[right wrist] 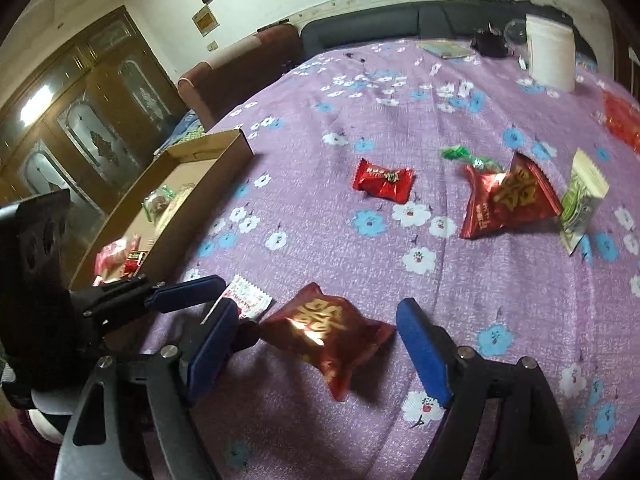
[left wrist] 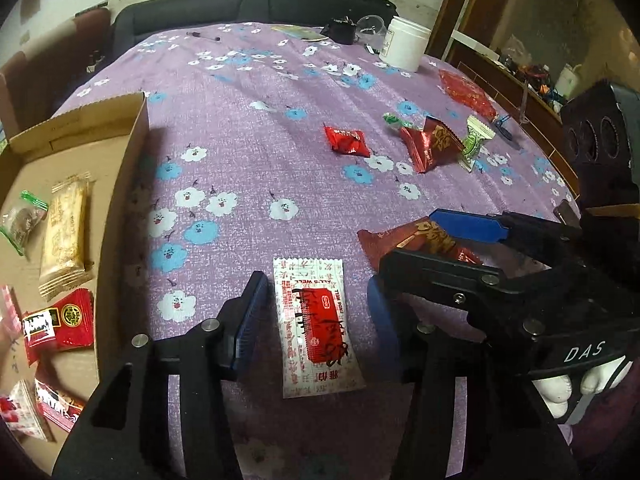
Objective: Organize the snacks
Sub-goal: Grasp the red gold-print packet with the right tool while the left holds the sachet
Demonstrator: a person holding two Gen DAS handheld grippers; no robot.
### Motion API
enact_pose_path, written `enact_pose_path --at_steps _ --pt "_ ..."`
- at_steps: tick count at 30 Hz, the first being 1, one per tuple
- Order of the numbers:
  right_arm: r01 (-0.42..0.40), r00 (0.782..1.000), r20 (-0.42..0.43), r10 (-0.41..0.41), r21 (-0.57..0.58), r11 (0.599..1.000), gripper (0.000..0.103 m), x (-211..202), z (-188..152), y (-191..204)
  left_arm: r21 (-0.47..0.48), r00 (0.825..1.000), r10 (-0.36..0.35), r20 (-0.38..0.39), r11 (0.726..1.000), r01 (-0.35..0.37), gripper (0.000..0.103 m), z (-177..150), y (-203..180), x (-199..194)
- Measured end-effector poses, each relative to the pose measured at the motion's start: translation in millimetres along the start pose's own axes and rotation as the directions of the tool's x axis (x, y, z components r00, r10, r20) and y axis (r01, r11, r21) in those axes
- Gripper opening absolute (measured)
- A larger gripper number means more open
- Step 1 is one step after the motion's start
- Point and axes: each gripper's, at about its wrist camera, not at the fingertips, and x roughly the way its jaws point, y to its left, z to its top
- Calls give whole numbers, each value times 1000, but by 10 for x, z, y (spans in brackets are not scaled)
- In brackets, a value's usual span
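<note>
The left tongs (left wrist: 316, 312) stand open astride a flat white-and-red sachet (left wrist: 318, 330) with crimped ends, lying on the tabletop (left wrist: 256, 128) right of the cardboard box (left wrist: 124, 200); the pads do not press it. Further right of the box, the right tongs (right wrist: 316, 344) gape around a puffy, glossy red foil packet (right wrist: 326, 330) with gold lettering, not yet gripped.

The task looks partly done. Inside the box lie a tan ridged biscuit pack (left wrist: 64, 236), a clear green-edged wrapper (left wrist: 22, 220), a red packet (left wrist: 58, 326) and a few more. Still loose on the tabletop, farther out than the box's near wall: a small red candy pillow (left wrist: 346, 142), a crinkled red foil packet (left wrist: 432, 144), a green twist-wrap (left wrist: 394, 120) and a pale green sachet (left wrist: 474, 142).

The purple floral cloth is soft and lightly creased. Beyond stands a white plastic tub (left wrist: 404, 42).
</note>
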Motion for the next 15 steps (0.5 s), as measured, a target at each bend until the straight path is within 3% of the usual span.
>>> enact_pose_path --at_steps 3,6,7,8,12,15 --pt "-16 1000 -1 16 16 1000 84 0 3 -42 -15 1000 -18 3 1000 18 52 4 38 -4" --pt "6 1000 -3 -6 -11 1000 84 9 -8 3 59 997 83 -6 995 -82 45 -5 -121 34" --pt "20 1000 -4 -21 -28 999 83 16 -16 27 95 993 114 -4 989 -114 35 -13 -194 43" --pt "40 999 -5 -41 -44 998 81 22 -27 56 113 993 118 -4 987 -117 35 -25 -226 45" --pt "83 997 6 -83 -51 995 73 4 -55 63 67 997 82 -6 994 -82 35 -63 -123 -13" --pt "138 990 29 -137 -43 989 66 -29 -57 37 -20 1000 -1 12 1000 1 35 -132 39 -143"
